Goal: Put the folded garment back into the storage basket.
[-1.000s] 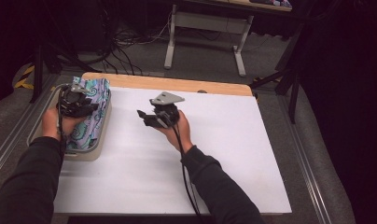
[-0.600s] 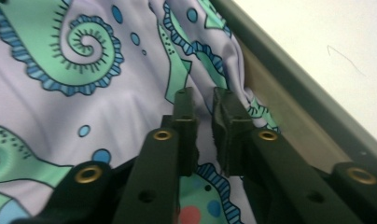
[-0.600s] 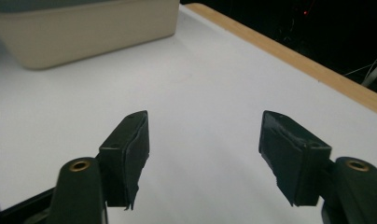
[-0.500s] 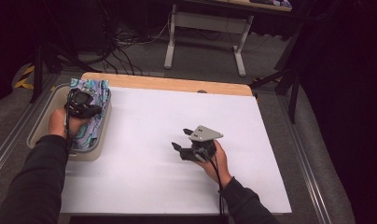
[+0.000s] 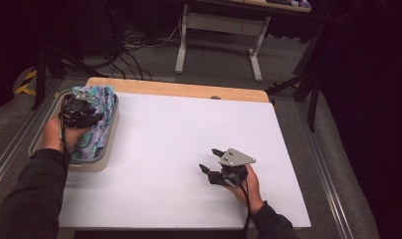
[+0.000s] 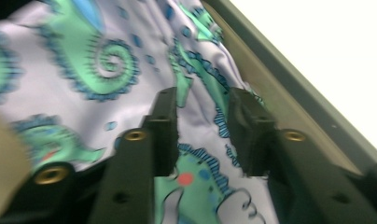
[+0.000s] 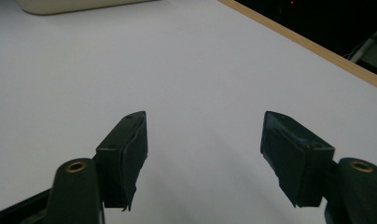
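Right tongs (image 5: 209, 160) nearer table edge | left tongs (image 6: 203, 126) reopened over cloth (image 6: 84, 70)

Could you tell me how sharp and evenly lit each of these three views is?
High view: the white table is bright, the floor behind dark, everything fairly sharp. Left gripper view: the patterned cloth is smeared by blur, and the table beyond is blown out white. Right gripper view: evenly lit, fingers crisp, soft shadows beneath.

We see a grey carpeted floor (image 5: 224, 74) beyond the table, dim under weak light. A white metal desk frame (image 5: 219, 37) stands on it, with black cables (image 5: 124, 42) tangled to its left. Yellow-black hazard tape (image 5: 24, 83) marks the floor at far left; darkness swallows the right side.
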Demonstrator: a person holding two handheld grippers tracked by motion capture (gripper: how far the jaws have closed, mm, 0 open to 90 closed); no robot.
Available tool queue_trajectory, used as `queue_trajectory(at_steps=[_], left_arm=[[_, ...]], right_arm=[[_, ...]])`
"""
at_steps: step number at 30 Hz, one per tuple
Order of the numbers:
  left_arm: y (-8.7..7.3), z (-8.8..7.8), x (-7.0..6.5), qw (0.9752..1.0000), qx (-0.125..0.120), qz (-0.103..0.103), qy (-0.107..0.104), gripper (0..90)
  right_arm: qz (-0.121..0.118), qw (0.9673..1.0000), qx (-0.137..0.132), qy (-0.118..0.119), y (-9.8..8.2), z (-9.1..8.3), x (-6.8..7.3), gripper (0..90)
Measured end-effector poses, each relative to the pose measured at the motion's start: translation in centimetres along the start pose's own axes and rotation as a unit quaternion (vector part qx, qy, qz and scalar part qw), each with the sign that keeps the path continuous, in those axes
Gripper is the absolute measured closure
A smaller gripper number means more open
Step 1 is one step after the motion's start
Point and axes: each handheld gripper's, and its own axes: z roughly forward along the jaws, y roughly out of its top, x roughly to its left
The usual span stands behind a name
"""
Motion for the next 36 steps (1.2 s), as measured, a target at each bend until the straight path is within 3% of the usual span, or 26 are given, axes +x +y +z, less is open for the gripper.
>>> queue_trajectory(at_steps=[2,5,6,7,8,10,12,14,19,21,24,25,30,31,36], left_arm=[[-0.4,-0.9,-0.1,0.9999,0.009,0.007,0.01,59.0],[-0.8,-0.8,-0.1,0.9993,0.027,0.019,0.015,65.8],[-1.2,-0.5,0.0,0.9987,0.047,0.019,-0.001,65.8],[-1.3,-0.2,0.0,0.998,0.059,0.022,-0.007,75.9],[-1.6,0.5,-0.1,0.996,0.085,0.026,0.0,82.0],[-1.7,1.0,-0.1,0.9943,0.102,0.025,-0.019,89.2],[-1.7,1.3,-0.2,0.9933,0.11,0.029,-0.019,89.3],[-1.7,1.7,-0.4,0.9912,0.122,0.039,-0.033,89.3],[-1.8,2.1,-0.6,0.9887,0.133,0.05,-0.048,89.4],[-1.8,2.3,-1.1,0.9861,0.141,0.066,-0.057,89.4],[-1.9,2.5,-1.3,0.9844,0.146,0.071,-0.068,89.4],[-2.0,2.6,-1.4,0.9828,0.152,0.076,-0.072,89.4],[-2.0,2.5,-1.5,0.983,0.151,0.077,-0.071,89.6],[-2.1,2.6,-1.5,0.9816,0.155,0.075,-0.082,89.6],[-2.0,2.6,-1.6,0.9821,0.153,0.079,-0.077,89.7]], right_arm=[[-0.006,1.0,0.004,-0.006,-0.3,-0.4,0.1,32.6],[-0.01,0.9999,0.006,-0.01,-0.6,-0.7,0.1,32.6],[-0.01,0.9998,0.007,-0.013,-0.7,-0.9,0.1,32.6],[-0.014,0.9997,0.008,-0.016,-0.9,-1.1,0.1,32.6],[-0.014,0.9997,0.01,-0.02,-1.0,-1.3,0.1,32.6],[-0.014,0.9997,0.011,-0.02,-1.2,-1.3,0.1,32.6],[-0.014,0.9996,0.013,-0.02,-1.2,-1.3,0.1,32.6],[-0.016,0.9996,0.016,-0.017,-1.3,-1.2,0.2,32.5],[-0.024,0.9995,0.02,-0.008,-1.3,-1.1,0.3,32.3],[-0.028,0.9994,0.022,-0.005,-1.4,-1.0,0.4,32.3],[-0.031,0.9993,0.022,-0.004,-1.4,-1.0,0.5,32.3],[-0.031,0.9993,0.022,-0.003,-1.4,-1.0,0.5,32.3],[-0.034,0.9992,0.022,-0.005,-1.3,-1.0,0.5,32.2],[-0.034,0.9992,0.02,-0.005,-1.3,-1.1,0.5,32.1],[-0.033,0.9993,0.015,-0.008,-1.2,-1.4,0.3,31.9]])
